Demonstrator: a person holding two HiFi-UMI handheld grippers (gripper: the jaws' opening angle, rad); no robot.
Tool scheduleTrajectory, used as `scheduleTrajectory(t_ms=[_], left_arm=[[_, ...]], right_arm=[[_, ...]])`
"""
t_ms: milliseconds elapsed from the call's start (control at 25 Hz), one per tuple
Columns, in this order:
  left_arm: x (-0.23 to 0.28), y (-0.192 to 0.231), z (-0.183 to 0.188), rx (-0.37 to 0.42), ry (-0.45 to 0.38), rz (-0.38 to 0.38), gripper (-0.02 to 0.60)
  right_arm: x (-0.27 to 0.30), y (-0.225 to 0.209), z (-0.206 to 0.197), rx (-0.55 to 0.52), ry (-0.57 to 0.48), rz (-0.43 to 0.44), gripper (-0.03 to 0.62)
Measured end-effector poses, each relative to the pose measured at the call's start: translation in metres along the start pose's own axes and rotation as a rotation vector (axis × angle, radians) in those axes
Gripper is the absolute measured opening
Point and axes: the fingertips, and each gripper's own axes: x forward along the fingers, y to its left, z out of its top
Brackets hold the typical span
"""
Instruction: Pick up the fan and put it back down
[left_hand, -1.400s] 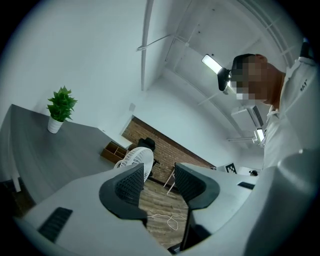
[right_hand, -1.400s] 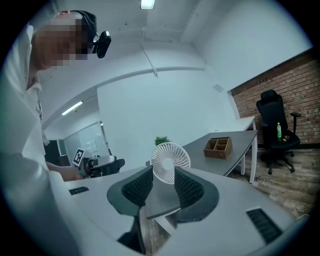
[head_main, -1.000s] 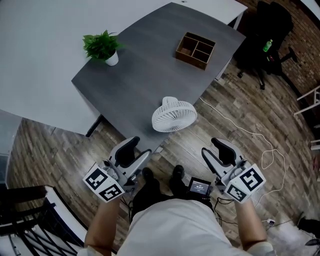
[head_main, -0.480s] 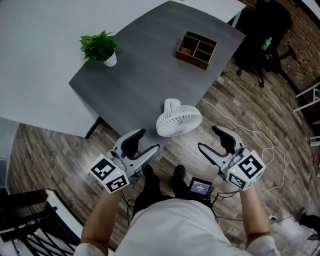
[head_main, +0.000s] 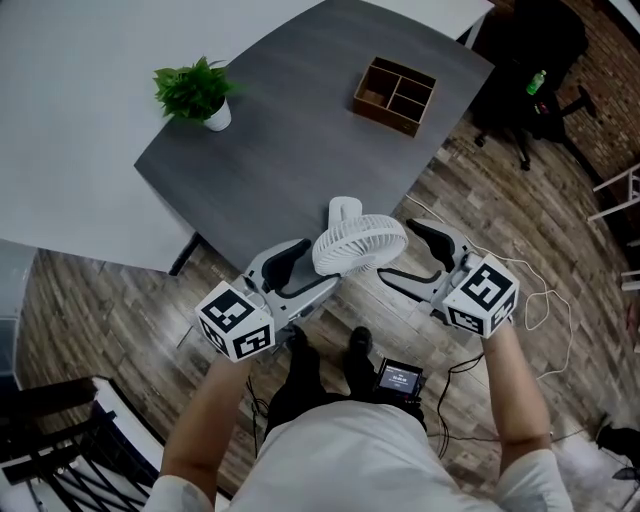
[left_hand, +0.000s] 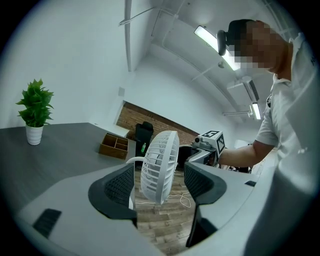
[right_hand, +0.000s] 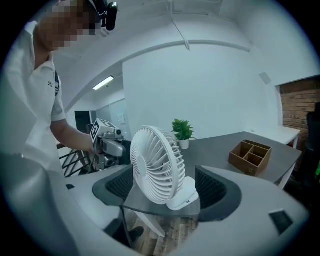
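A small white fan (head_main: 358, 243) stands on the near corner of the dark grey table (head_main: 290, 150), grille tilted up. My left gripper (head_main: 300, 274) is at the fan's left and my right gripper (head_main: 412, 259) at its right, flanking it. Both sets of jaws have just been opening and stand wide. In the left gripper view the fan (left_hand: 160, 165) shows edge-on between the jaws of my left gripper (left_hand: 159, 186), no pad touching it. In the right gripper view the fan (right_hand: 157, 170) and its foot sit between the pads of my right gripper (right_hand: 166, 187), also untouched.
A potted plant (head_main: 195, 92) stands at the table's left edge and a wooden divided box (head_main: 394, 96) at its far right. A black office chair (head_main: 530, 60), a white cable (head_main: 520, 290) and a small device (head_main: 398, 377) by the person's feet are on the wood floor.
Both grippers have come forward from beside the person's legs to either side of the fan, and their jaws have spread wider. The fan has stayed on the table corner.
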Motion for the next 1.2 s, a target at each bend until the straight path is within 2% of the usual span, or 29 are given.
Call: scheduleTrajectory(t_ms=[480,600,680,1200], left_arm=[[0.026,0.006,-0.003,-0.001,0.03,-0.061,0.313],[0.03,0.002,-0.002,0.01,0.031,-0.083,0.311],[0.032,-0.001,-0.001,0.025,0.029,-0.089,0.285],[0.03,0.002,0.005,0.054,0.009,-0.072,0.272]], right_arm=[[0.035,0.003,-0.002,0.002,0.035,0.163,0.365],[0.04,0.006,0.0,-0.012,0.037,0.168,0.363],[0.042,0.007,0.002,-0.025,0.039,0.168,0.362],[0.045,0.008,0.008,-0.055,0.045,0.162,0.354]])
